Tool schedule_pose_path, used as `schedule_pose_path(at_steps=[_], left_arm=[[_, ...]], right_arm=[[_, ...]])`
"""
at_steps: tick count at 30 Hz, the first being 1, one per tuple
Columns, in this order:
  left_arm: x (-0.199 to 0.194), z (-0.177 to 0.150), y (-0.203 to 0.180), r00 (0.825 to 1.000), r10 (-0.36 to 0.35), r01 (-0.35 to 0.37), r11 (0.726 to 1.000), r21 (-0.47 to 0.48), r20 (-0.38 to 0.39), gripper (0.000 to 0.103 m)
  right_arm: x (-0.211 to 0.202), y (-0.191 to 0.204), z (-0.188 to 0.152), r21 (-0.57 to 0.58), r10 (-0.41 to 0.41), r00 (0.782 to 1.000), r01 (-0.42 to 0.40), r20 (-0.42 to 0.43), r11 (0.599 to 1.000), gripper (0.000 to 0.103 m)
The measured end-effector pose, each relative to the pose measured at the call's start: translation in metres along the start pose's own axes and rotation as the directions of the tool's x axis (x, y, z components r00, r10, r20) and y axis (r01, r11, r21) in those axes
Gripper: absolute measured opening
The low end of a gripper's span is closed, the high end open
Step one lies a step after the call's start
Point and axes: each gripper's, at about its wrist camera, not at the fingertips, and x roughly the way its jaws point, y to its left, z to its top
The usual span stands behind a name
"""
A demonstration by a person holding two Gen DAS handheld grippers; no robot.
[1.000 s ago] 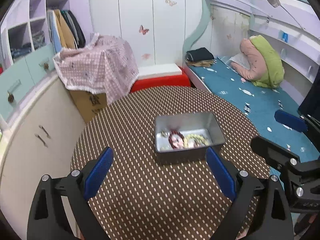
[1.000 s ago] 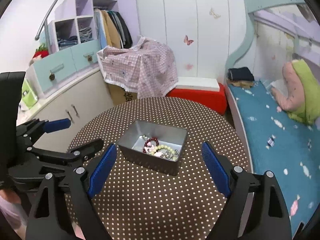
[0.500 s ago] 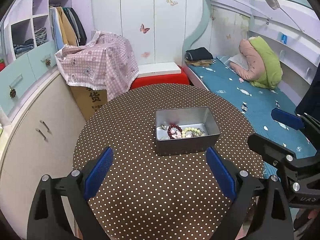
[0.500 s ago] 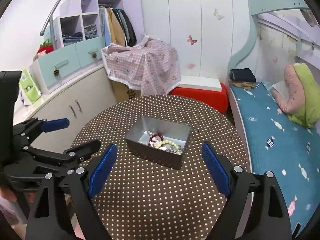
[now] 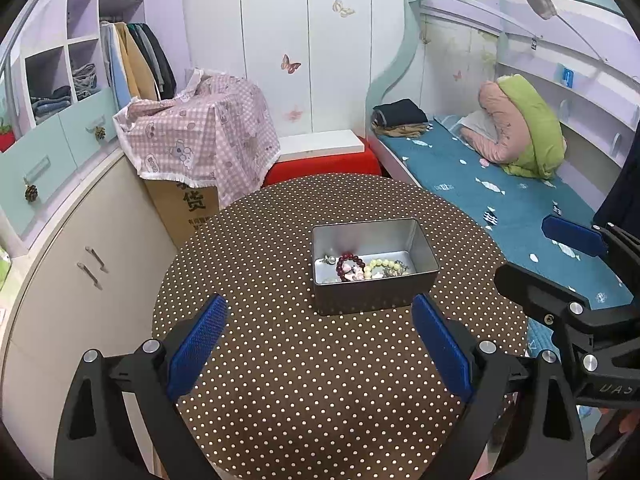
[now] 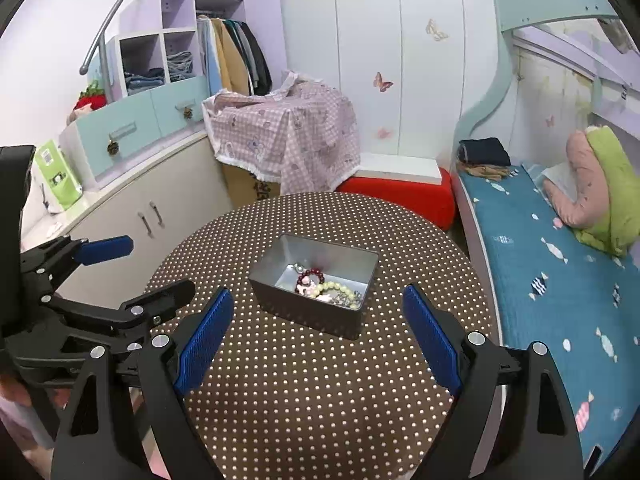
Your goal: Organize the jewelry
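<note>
Metal tin of bracelets mid-table, both tongs wide, empty, well short of it.

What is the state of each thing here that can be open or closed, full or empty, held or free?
metal tin: open, no lid on it, standing on the table, jewelry inside.
dark red bead bracelet: lying in the tin, not held.
pale bead bracelet: lying in the tin, not held.
left gripper: open, empty.
right gripper: open, empty.
</note>
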Motion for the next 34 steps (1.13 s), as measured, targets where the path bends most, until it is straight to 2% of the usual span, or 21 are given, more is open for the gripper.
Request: schedule_pose_path(at_steps=[21,29,34], left_arm=[[-0.001,0.003,0.003,1.000,0.002,-0.002,1.000,-0.004,0.001,0.091],[0.001,0.004,0.005,1.000,0.029,-0.029,1.000,0.010,0.006,0.091],[0.005,0.003,0.009,1.000,0.015,-0.015,1.000,-0.009,-0.008,0.091]], right_arm=[[0.004,0.000,0.000,-0.010,-0.012,1.000,0.012,-0.027,1.000,0.084],[0.007,0.006,0.000,-0.032,-0.006,0.999,0.005,-0.038,0.999,0.084],[0.009,0.009,0.003,-0.038,-0.008,0.999,0.006,-0.041,0.999,0.084]])
